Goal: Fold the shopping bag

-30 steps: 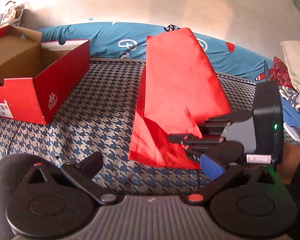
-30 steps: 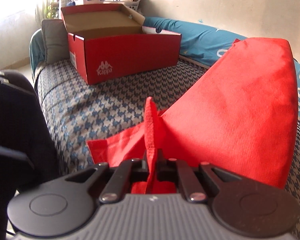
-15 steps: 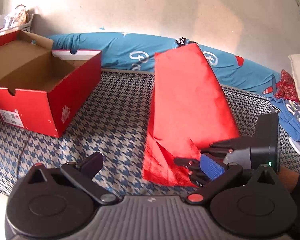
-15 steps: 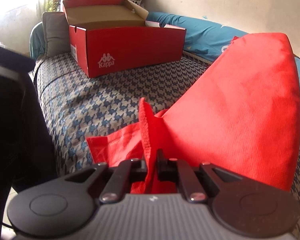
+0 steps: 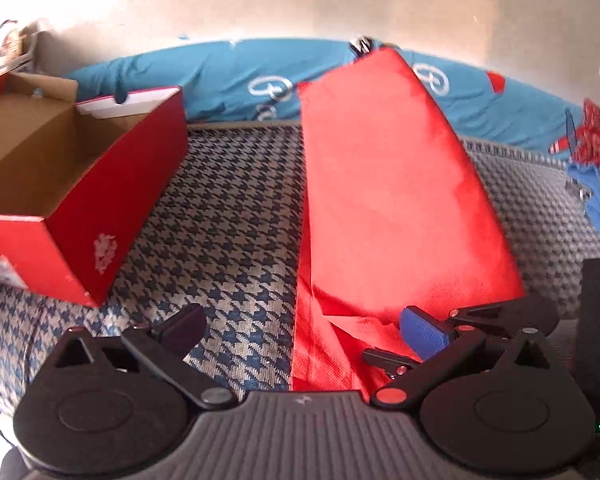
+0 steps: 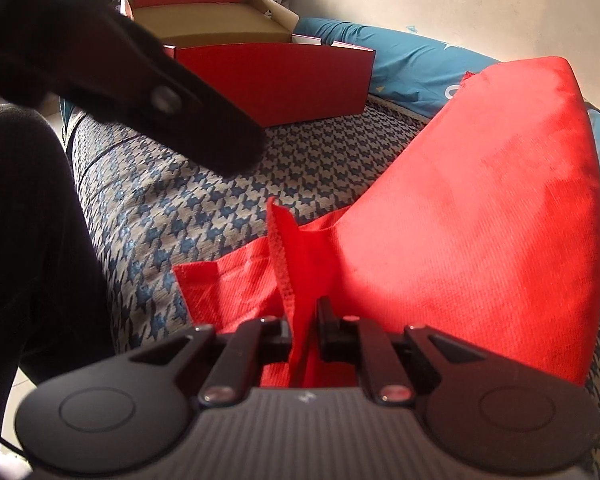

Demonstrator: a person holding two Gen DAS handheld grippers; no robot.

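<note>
Red non-woven shopping bag (image 5: 384,184) lying on houndstooth bed cover (image 5: 236,216), near corner pinched in right gripper (image 6: 302,324) for fold; left gripper (image 5: 304,328) spread wide, empty, heading over.

Shopping bag (image 5: 396,200): red non-woven cloth, matt, fine ribbed weave. Shoebox (image 5: 112,208): red smooth card outside, plain brown cardboard inside. Bed cover (image 5: 236,216): coarse woven houndstooth cloth. Bolster (image 5: 240,80): blue smooth cloth. Grippers: matt black plastic, ribbed grey.
</note>
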